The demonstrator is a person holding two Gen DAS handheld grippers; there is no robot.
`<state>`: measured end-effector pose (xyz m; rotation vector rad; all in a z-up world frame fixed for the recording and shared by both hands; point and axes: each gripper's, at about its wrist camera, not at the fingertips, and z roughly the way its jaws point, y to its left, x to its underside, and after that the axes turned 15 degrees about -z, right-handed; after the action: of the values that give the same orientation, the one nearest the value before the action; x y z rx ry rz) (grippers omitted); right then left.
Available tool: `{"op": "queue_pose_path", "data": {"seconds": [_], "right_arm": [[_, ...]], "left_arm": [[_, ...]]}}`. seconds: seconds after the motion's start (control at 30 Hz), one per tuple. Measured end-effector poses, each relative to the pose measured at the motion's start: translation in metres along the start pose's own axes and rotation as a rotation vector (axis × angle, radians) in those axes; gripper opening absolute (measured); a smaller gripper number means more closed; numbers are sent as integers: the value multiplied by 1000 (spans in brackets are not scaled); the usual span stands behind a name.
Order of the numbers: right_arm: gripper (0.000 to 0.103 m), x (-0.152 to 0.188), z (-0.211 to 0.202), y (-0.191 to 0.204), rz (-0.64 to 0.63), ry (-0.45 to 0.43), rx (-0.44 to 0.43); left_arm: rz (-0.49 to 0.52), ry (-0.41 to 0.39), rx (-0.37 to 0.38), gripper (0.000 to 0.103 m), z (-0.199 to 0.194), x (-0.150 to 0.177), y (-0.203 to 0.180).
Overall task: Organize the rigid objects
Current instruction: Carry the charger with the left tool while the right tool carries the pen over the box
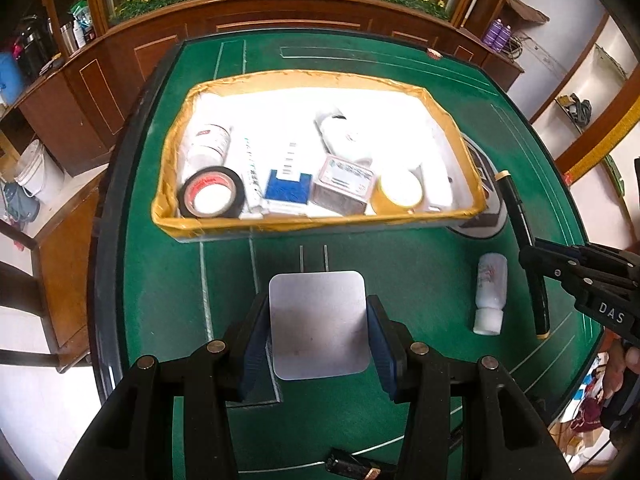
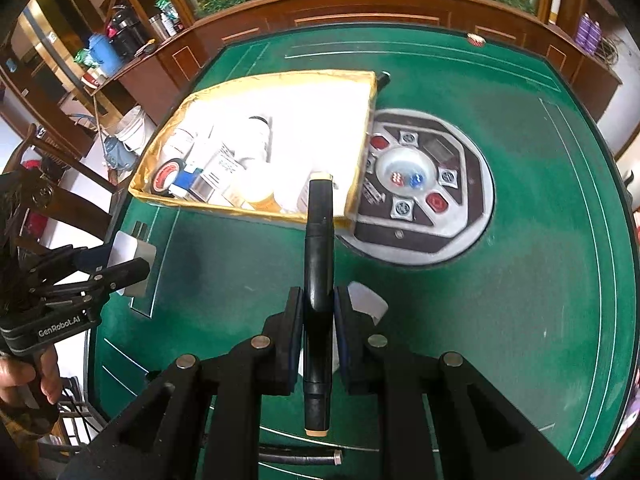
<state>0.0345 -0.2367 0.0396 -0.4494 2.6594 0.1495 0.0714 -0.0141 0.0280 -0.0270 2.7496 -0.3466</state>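
The left claw [image 1: 318, 344] gripped a flat silver square plate [image 1: 318, 324] by its two side edges, blue pads pressed against it, and held it above the green desk [image 1: 168, 280] just in front of the storage box. The right claw [image 2: 318, 338] was clamped on a long black marker [image 2: 318, 280] with cream caps at both ends, its far tip reaching over the near edge of the box. The shallow box [image 1: 320, 224] (its rim wrapped in tan tape) stood on the desk, its right end overlapping the round dice console [image 2: 420, 184] set in the middle of the felt. Inside it, along the near wall, lay a roll of black tape [image 1: 210, 194], a blue-and-white carton [image 1: 290, 192], a small metal tin [image 1: 344, 186] and a roll of tan tape [image 1: 398, 192], with a white jar [image 1: 210, 142] lying behind the black roll. A small white bottle [image 1: 490, 292] lay on its side on the felt, between the two claws. A person's fingers [image 2: 24, 376] wrapped the left claw's handle.
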Motion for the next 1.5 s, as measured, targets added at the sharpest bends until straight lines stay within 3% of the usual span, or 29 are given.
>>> {"op": "queue_pose_path", "data": {"seconds": [0.43, 0.97, 1.5], "right_arm": [[14, -35, 0, 6, -80, -20, -8], [14, -88, 11, 3, -175, -39, 0], [14, -114, 26, -12, -206, -45, -24]], "left_arm": [[-36, -23, -17, 50, -3, -40, 13], [-40, -42, -39, 50, 10, -80, 2], [-91, -31, -59, 50, 34, -111, 0]]}}
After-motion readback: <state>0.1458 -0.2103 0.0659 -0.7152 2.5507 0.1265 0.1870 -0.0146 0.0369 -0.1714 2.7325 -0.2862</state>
